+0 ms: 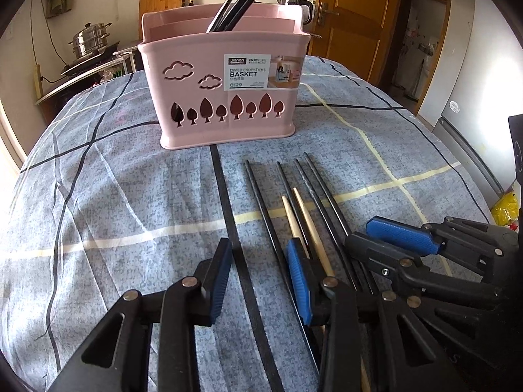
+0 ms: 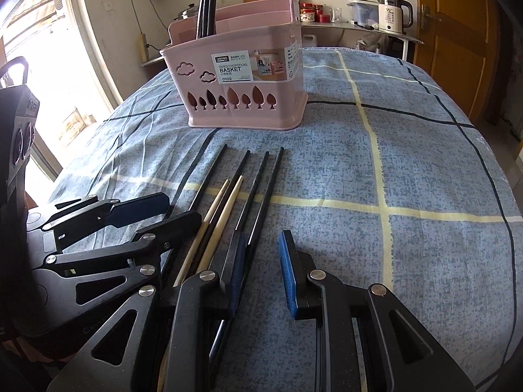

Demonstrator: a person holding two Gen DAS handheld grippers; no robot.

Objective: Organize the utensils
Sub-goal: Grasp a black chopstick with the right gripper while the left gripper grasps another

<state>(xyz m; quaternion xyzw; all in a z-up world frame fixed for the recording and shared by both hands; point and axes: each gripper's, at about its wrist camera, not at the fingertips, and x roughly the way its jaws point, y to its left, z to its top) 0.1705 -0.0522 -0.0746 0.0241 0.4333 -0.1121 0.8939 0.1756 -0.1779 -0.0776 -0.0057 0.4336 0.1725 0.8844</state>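
A pink chopsticks basket (image 1: pixel 225 121) (image 2: pixel 248 111) stands upright at the back of the table with black chopsticks (image 1: pixel 235 3) (image 2: pixel 206 3) standing in it. Several black chopsticks (image 1: pixel 261 202) (image 2: pixel 261 189) and two light wooden chopsticks (image 1: pixel 309 219) (image 2: pixel 222 209) lie side by side on the blue checked cloth. My left gripper (image 1: pixel 260 281) is open and empty, low over the cloth, its right finger beside the leftmost black chopstick. My right gripper (image 2: pixel 261 274) is open and empty, its left finger over the rightmost black chopsticks. Each gripper shows in the other's view (image 1: pixel 385 238) (image 2: pixel 143 215).
The blue checked cloth (image 1: pixel 114 196) (image 2: pixel 425 163) covers the table. Behind stand a steel pot on a stove (image 1: pixel 91 42), a kettle (image 2: pixel 392 13), jars on a shelf (image 2: pixel 313 11), a wooden door (image 1: pixel 353 9) and a window (image 2: pixel 49 81).
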